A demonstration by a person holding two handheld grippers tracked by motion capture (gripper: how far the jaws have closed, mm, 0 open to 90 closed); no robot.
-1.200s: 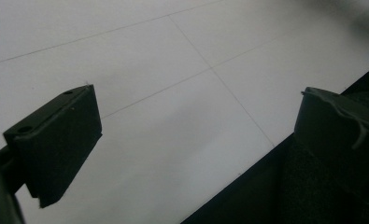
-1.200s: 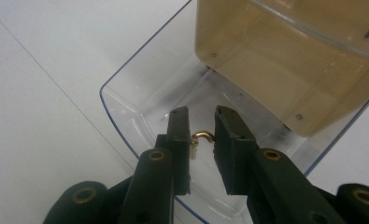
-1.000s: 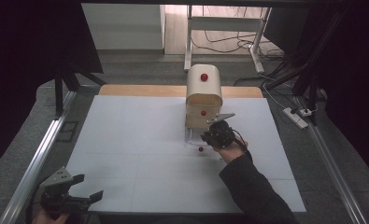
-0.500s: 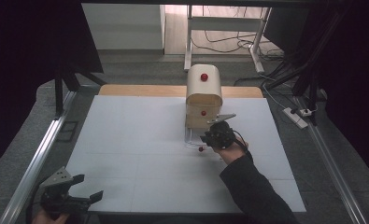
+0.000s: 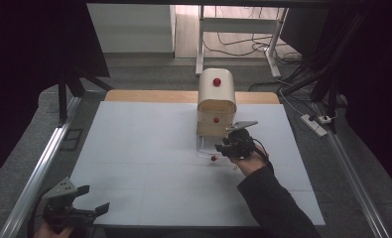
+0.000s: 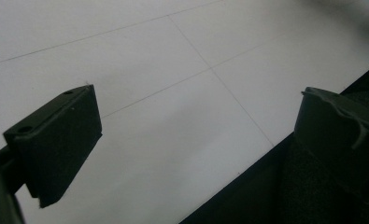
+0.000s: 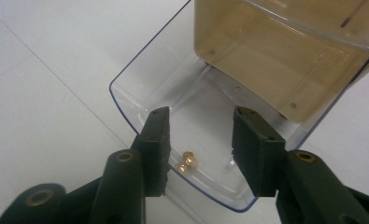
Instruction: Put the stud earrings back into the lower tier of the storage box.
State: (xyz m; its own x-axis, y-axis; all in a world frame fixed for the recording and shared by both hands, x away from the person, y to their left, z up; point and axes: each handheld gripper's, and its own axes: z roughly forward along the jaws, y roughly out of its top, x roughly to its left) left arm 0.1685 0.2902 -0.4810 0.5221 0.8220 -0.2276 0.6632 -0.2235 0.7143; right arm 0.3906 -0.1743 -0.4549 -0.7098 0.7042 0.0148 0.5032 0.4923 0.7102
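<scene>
Left tongs (image 5: 95, 198) spread wide at near-left desk (image 5: 149, 148) corner, well apart from wooden box (image 5: 216, 101). Right tongs (image 7: 200, 140) partly parted, gripping nothing, over clear drawer (image 7: 149, 84) pulled out from box front; brass knob fitting (image 7: 187, 161) between jaws. Red knob (image 5: 213, 158) at drawer front.

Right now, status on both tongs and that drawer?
Right tongs open, jaws over the clear drawer, gripping nothing. Drawer pulled out of wooden box. Left tongs open, idle at near table corner. Nothing in the way.
</scene>
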